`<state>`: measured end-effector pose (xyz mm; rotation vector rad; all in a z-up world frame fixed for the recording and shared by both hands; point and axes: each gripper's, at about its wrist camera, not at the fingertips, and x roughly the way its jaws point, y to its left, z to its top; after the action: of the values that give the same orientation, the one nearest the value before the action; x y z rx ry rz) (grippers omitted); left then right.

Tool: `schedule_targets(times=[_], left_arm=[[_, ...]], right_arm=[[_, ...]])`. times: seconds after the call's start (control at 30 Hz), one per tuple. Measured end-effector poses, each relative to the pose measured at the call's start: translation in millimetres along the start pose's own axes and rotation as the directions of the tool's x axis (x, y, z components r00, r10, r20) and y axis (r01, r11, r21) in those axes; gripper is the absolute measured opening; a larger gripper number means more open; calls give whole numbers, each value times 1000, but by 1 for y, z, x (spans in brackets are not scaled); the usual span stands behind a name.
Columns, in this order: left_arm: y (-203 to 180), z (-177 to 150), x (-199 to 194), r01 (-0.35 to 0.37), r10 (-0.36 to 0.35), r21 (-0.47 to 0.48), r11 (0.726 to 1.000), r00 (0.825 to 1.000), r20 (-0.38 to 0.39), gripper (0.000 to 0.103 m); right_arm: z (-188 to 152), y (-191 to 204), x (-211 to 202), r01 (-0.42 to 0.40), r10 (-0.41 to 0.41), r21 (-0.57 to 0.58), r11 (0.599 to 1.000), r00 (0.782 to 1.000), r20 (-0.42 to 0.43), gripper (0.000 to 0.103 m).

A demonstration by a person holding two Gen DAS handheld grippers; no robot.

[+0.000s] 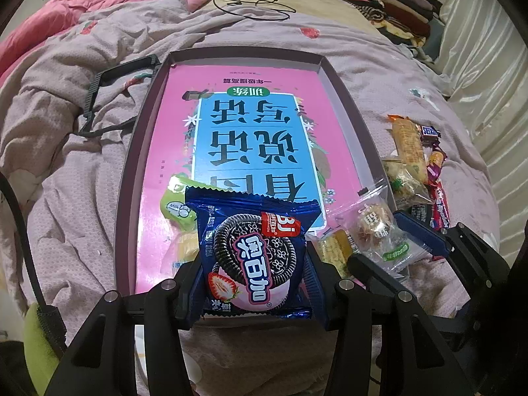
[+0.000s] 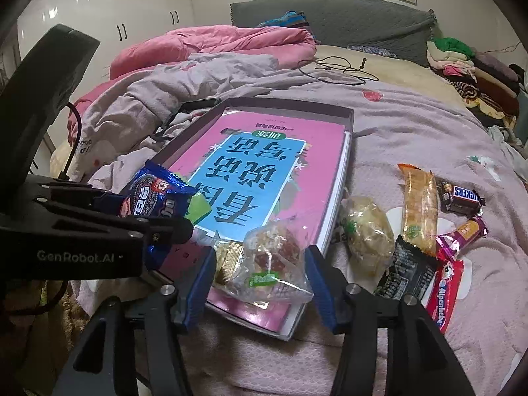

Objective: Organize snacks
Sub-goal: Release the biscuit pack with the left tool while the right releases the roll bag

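Blue Oreo packet (image 1: 254,250) clamped in left jaws; right jaws loose around clear snack bag (image 2: 270,264)

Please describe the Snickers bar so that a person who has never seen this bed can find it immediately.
Find the shallow box holding a pink book on the bed. To its right lies a loose group of snacks; the Snickers bar is at the far edge, beside the long orange packet. It alone has a dark brown wrapper with white letters.
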<state>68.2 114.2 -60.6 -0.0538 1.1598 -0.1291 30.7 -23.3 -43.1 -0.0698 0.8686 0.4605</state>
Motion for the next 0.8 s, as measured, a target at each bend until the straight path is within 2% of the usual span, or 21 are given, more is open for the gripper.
schedule_targets(times=[0.23, 0.63, 0.73, 0.8], left_arm=[[1, 1, -2, -7, 7, 1, 1000, 1000, 7, 54], [2, 4, -10, 1, -1, -9, 1000, 1000, 23, 55], [1, 4, -13, 2, -2, -11, 1000, 1000, 29, 58], [1, 5, -16, 6, -5, -13, 1000, 999, 43, 65]], right_arm=[[1, 8, 0, -6, 6, -27, 1000, 1000, 6, 60], [3, -7, -11, 4, -5, 31, 1000, 999, 34, 60], [4, -10, -14, 8, -9, 44, 999, 999, 41, 60], [5, -11, -15, 10, -12, 50, 999, 999, 45, 61]])
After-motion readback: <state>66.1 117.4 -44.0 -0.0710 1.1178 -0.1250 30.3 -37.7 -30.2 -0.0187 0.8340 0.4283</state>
